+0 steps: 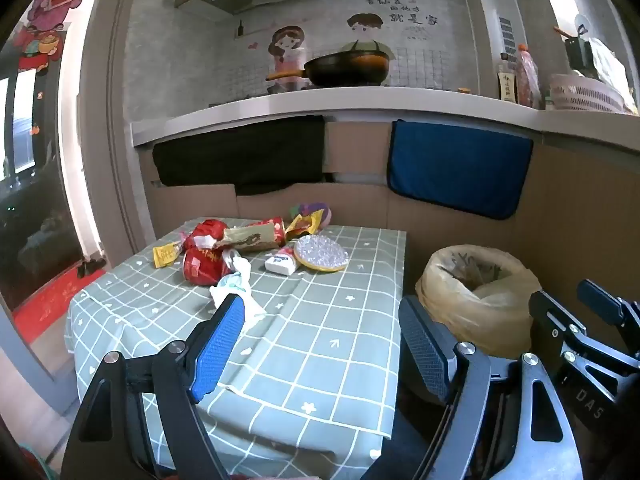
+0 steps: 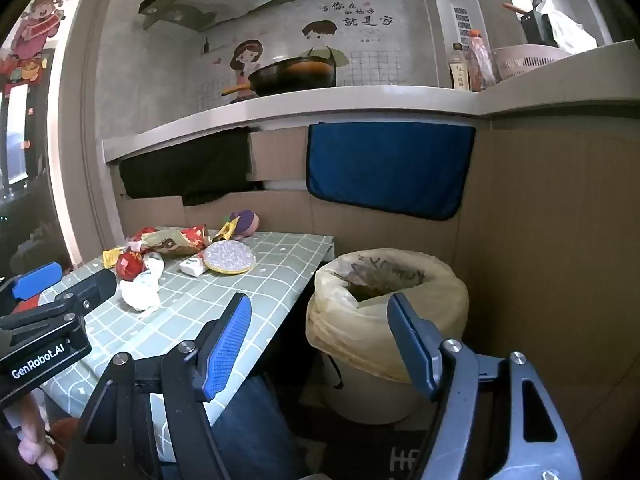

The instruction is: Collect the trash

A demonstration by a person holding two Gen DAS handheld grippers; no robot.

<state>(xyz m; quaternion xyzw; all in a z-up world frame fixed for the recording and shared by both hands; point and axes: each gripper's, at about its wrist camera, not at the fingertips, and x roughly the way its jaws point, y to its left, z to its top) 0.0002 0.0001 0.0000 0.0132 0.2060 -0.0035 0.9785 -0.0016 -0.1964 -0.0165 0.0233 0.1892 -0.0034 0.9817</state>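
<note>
A pile of trash lies at the far end of a small table with a green checked cloth (image 1: pixel 320 340): red wrappers (image 1: pixel 202 256), a yellow packet (image 1: pixel 165 255), crumpled white tissue (image 1: pixel 236 284), a small white box (image 1: pixel 282 263) and a round yellow-rimmed beaded disc (image 1: pixel 321 253). My left gripper (image 1: pixel 320 344) is open and empty above the near half of the table. My right gripper (image 2: pixel 320 340) is open and empty, between the table edge and the bin (image 2: pixel 388 304) lined with a yellowish bag. The tissue (image 2: pixel 140 288) and disc (image 2: pixel 229 258) also show in the right wrist view.
A cardboard wall (image 2: pixel 540 240) runs behind the table and bin, with a blue cloth (image 2: pixel 388 164) and a black cloth (image 1: pixel 240 156) hanging from the counter above. A wok (image 1: pixel 344 68), bottles and a basket sit on the counter. A purple toy (image 1: pixel 316 212) lies behind the trash.
</note>
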